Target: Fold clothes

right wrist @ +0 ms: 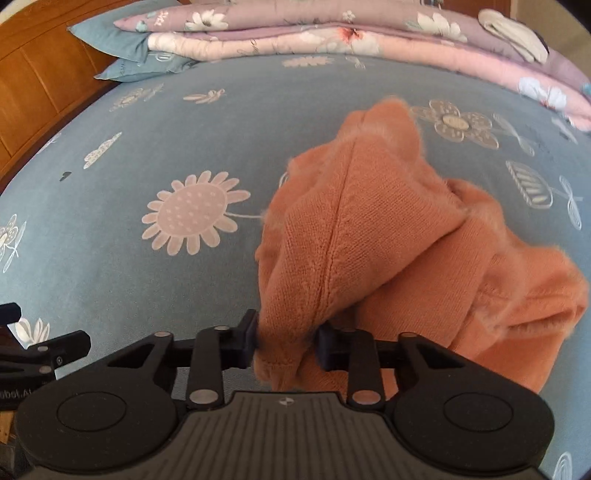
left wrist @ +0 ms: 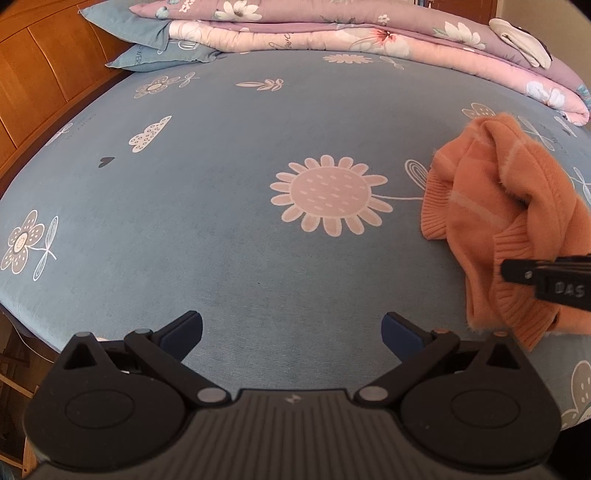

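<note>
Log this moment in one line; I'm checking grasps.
right hand-held gripper: shut on orange sweater | left hand-held gripper: open, empty | sweater: crumpled, unfolded on blue bedsheet

I see an orange knit sweater (right wrist: 388, 236) with faint paler stripes and ribbed edges. The bedsheet (left wrist: 221, 206) under it is dusty blue, printed with pale pink daisies, white clouds, outlined flowers and a small dark heart. Along its far edge, the folded quilts (left wrist: 332, 33) are lilac and pink with white blossoms, the pillows (left wrist: 147, 40) blue. The headboard (left wrist: 44, 74) is warm orange-brown wood. Both grippers are black with dark blue pads (left wrist: 184, 334).
</note>
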The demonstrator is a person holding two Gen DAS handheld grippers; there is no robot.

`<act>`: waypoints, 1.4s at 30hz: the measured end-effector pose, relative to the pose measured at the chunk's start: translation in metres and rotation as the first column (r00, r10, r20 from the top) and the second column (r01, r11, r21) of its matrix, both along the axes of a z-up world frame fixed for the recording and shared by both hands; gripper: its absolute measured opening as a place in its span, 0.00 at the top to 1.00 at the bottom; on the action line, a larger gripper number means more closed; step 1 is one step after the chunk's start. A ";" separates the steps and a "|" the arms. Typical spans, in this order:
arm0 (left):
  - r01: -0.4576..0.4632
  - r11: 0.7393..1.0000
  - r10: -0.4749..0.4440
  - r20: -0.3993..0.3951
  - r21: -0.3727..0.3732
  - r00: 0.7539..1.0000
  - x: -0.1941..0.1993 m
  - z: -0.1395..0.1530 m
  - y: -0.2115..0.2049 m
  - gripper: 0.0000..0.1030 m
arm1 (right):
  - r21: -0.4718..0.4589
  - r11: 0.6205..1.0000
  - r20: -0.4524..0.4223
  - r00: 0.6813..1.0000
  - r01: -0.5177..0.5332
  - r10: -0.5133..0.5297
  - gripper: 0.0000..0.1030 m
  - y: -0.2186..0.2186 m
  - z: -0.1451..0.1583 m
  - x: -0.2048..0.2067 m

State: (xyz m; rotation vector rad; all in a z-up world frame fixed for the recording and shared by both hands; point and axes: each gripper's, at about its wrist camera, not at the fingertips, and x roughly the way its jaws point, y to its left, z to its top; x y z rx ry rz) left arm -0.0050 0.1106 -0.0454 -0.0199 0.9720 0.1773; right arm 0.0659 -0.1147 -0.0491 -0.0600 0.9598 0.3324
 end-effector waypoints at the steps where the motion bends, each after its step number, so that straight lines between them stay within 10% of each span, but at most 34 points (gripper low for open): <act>1: -0.002 1.000 0.002 -0.004 -0.001 1.000 0.000 -0.002 0.001 0.00 | 0.007 1.000 0.013 1.000 -0.011 0.011 0.70 -0.002 0.005 -0.003; 15: 0.061 0.998 -0.061 -0.001 -0.002 0.998 -0.015 -0.001 -0.011 0.00 | 0.138 0.961 0.246 0.948 -0.240 0.202 0.79 0.019 0.096 -0.023; 24: 0.049 0.999 -0.049 -0.007 0.013 0.999 -0.021 0.003 -0.011 0.00 | 0.136 0.930 0.141 0.936 -0.342 0.324 0.78 0.051 0.058 0.010; 42: 0.200 0.977 -0.201 0.000 0.076 0.980 -0.009 0.018 -0.070 0.00 | 0.126 0.965 0.120 0.969 -0.229 0.214 0.44 -0.035 0.089 -0.042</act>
